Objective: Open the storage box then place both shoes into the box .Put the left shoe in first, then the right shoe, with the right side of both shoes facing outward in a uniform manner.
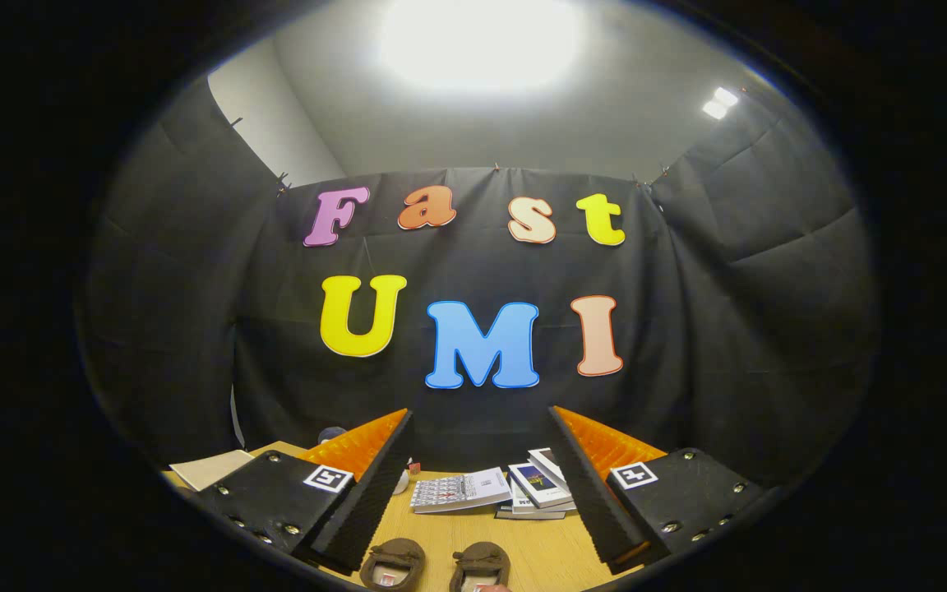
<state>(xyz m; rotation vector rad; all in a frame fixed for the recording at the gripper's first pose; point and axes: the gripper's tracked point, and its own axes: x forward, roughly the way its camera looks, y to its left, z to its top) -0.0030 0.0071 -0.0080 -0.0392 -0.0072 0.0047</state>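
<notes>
Two brown shoes (436, 566) side by side on table (539, 551), between released hand-held gripper (480, 485) fingers.

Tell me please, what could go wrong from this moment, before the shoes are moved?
1. The tool is open and holds nothing, and the two brown shoes lie side by side and close together between its fingers. A grasp might catch both or take the wrong one first.
2. The books lie on the table just beyond the shoes, so a forward sweep could push them.
</notes>
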